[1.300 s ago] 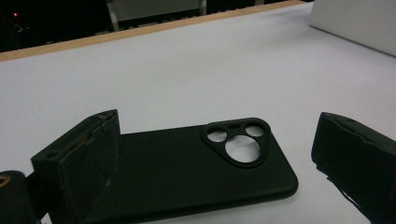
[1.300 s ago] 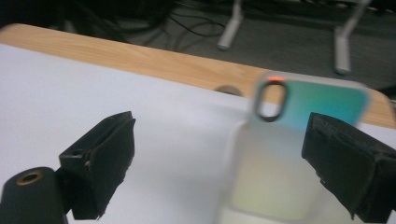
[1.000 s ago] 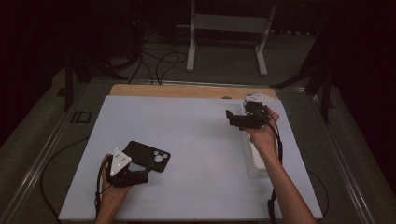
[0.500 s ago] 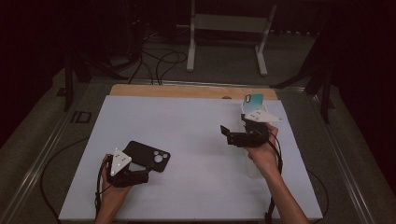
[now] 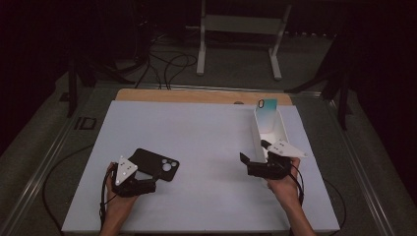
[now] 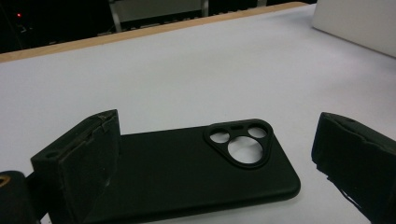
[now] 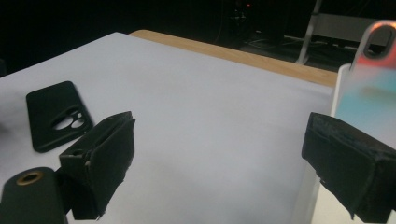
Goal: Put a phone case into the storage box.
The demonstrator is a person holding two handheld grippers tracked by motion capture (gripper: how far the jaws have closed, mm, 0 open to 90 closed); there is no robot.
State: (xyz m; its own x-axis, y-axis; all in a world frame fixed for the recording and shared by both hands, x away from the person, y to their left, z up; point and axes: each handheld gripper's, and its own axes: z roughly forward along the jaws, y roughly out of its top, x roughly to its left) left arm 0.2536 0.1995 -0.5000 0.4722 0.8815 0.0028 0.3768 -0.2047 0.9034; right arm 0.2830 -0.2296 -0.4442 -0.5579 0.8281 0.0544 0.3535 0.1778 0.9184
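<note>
Evidently the left gripper [image 6: 210,172] stood wide open, empty, straddling the flat black phone case [image 6: 196,172] for pickup, while the right gripper [image 7: 219,163], likewise open and empty, waited beside the white box [image 5: 271,132] holding an upright teal phone case [image 5: 266,112].

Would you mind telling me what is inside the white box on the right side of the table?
A teal phone case stands inside the white box, leaning at its far end. The right tongs and hand hide the box's near end, so anything there is unseen.

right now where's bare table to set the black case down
The wide middle of the white table, between the black phone case and the white box, is bare, as is the far left. It's crowded around the box, by the right gripper.
</note>
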